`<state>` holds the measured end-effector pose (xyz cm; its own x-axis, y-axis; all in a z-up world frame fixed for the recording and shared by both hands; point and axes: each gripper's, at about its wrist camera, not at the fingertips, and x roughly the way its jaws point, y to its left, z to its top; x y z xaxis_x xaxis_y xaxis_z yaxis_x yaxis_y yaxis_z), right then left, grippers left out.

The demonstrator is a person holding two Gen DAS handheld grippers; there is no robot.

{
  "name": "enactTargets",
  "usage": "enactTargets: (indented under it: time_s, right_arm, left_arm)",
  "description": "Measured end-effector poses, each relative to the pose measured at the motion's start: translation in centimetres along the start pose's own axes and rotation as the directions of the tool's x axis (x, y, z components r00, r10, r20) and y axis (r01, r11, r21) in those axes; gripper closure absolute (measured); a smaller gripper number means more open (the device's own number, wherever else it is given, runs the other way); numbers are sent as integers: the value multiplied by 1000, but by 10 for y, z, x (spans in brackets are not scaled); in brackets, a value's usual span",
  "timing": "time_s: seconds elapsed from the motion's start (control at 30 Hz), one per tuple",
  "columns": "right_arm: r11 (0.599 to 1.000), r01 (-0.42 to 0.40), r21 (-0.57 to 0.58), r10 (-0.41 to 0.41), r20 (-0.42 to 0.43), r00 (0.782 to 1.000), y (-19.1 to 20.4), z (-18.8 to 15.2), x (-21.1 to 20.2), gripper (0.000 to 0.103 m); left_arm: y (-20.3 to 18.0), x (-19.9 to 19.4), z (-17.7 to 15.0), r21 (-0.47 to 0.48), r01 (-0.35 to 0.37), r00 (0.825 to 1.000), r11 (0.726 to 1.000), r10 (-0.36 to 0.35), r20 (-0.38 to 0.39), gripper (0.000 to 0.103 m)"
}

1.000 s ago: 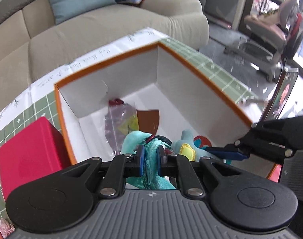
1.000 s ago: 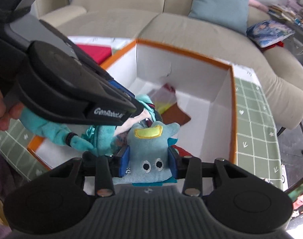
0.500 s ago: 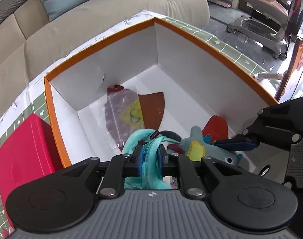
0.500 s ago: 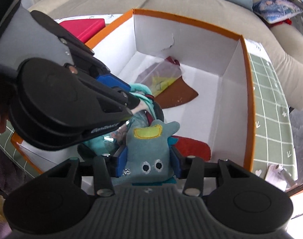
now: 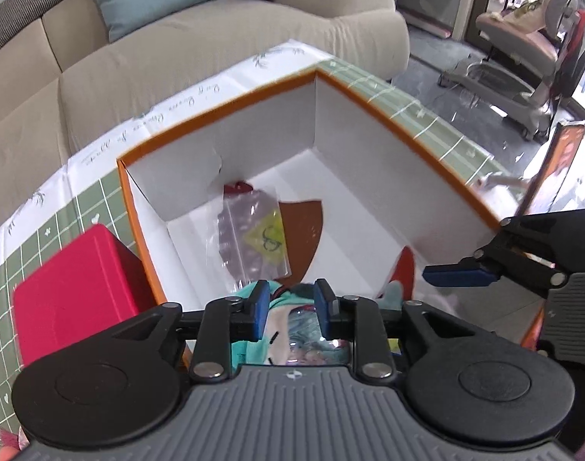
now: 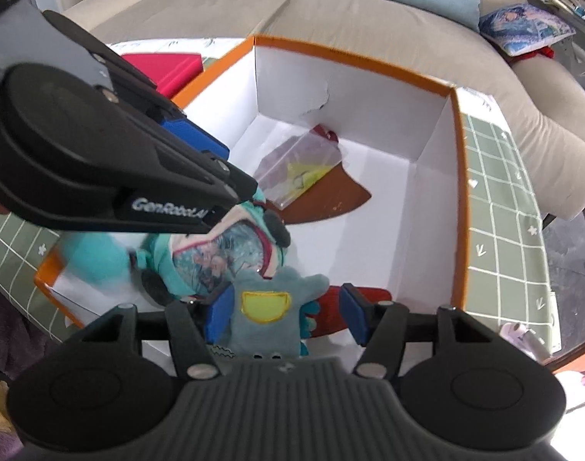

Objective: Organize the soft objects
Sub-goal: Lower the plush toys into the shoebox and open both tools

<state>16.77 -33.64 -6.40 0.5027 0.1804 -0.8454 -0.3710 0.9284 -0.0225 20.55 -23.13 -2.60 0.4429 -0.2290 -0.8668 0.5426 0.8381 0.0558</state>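
An orange-rimmed white box [image 5: 407, 134] [image 6: 459, 192] lies below both grippers. A teal plush toy [image 5: 288, 296] [image 6: 215, 257] rests at the box's near end. My left gripper [image 5: 292, 307] [image 6: 231, 169] hovers just above it, its jaws opening and the pads clear of the toy. A blue-grey plush with a yellow patch [image 6: 265, 307] lies beside the teal one. It sits between the opening jaws of my right gripper [image 6: 286, 315] [image 5: 457, 274]; the right pad stands apart from it.
Inside the box lie a clear plastic bag [image 5: 261, 230], a brown sheet [image 5: 307, 230] and a red soft piece [image 6: 346, 307]. A red case [image 5: 77, 288] sits left of the box on the green checked tablecloth [image 6: 503, 192]. A beige sofa [image 5: 215, 57] stands behind.
Both grippers have opened and let go of their plush toys, which now lie lower in the box. The left gripper has lifted slightly.
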Motion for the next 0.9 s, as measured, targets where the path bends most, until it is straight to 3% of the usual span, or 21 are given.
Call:
enactTargets:
  time_s: [0.27, 0.37, 0.47, 0.6, 0.9]
  right_arm:
    - [999, 36, -2, -36, 58, 998, 12, 6, -34, 43]
    - [999, 42, 1, -42, 87, 995, 22, 6, -49, 42]
    - [999, 44, 11, -45, 108, 993, 33, 3, -64, 42]
    - [998, 42, 43, -48, 143, 989, 52, -7, -82, 32]
    - [990, 66, 128, -89, 184, 979, 97, -26, -100, 29]
  left_arm:
    - [0, -43, -2, 3, 33, 997, 999, -33, 63, 73]
    - [1, -62, -8, -2, 41, 994, 999, -40, 101, 68]
    - [4, -81, -19, -14, 60, 987, 998, -57, 153, 67]
    - [11, -104, -37, -33, 72, 976, 997, -63, 210, 66]
    - [34, -140, -88, -116, 82, 959, 990, -47, 279, 62]
